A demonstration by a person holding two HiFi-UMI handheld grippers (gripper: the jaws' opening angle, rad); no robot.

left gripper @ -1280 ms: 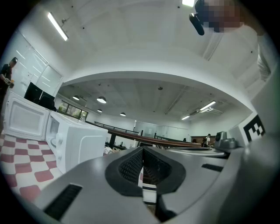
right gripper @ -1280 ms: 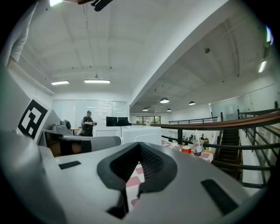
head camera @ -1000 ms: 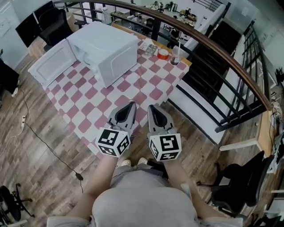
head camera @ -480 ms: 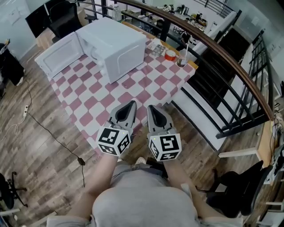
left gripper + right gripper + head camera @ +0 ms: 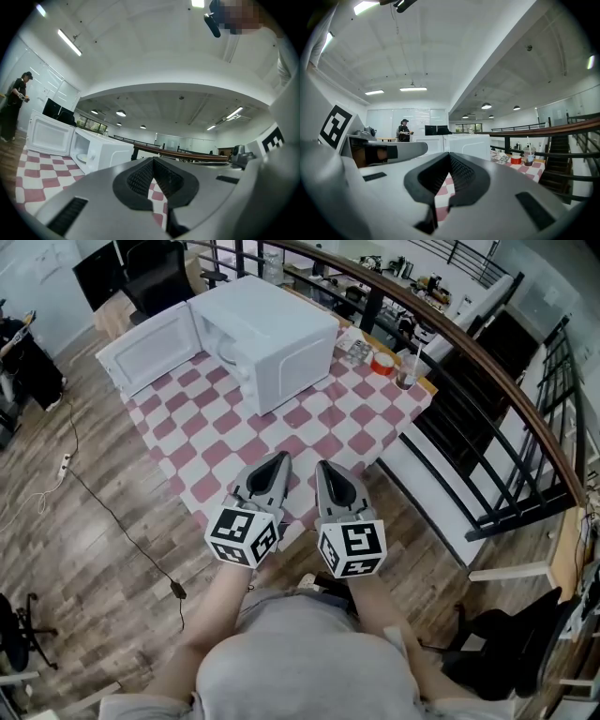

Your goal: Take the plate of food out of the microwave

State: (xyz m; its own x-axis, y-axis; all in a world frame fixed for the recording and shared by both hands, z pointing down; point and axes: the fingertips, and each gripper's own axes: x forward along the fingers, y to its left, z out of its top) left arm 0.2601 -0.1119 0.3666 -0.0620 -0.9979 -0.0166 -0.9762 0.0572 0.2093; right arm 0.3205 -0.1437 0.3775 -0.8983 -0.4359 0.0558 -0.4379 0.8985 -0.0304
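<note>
A white microwave [image 5: 277, 329] stands on a table with a red-and-white checked cloth [image 5: 309, 432]. Its door [image 5: 150, 348] hangs wide open to the left. In the left gripper view a pale plate [image 5: 82, 157] shows inside the open cavity; what lies on it is too small to tell. My left gripper [image 5: 277, 465] and right gripper [image 5: 325, 470] are side by side over the table's near edge, well short of the microwave. Both are shut with nothing between their pads. The left gripper [image 5: 153, 159] points toward the microwave front, and the right gripper [image 5: 450, 154] toward its side.
A red tape roll [image 5: 382, 363] and a cup with a straw [image 5: 408, 371] stand at the table's far right corner. A curved railing [image 5: 487, 362] runs behind the table. A cable [image 5: 112, 521] lies on the wooden floor at left. A person [image 5: 404, 130] stands far off.
The table and microwave have shifted to the right and a little nearer in the head view. Both grippers keep the same shut pose side by side.
</note>
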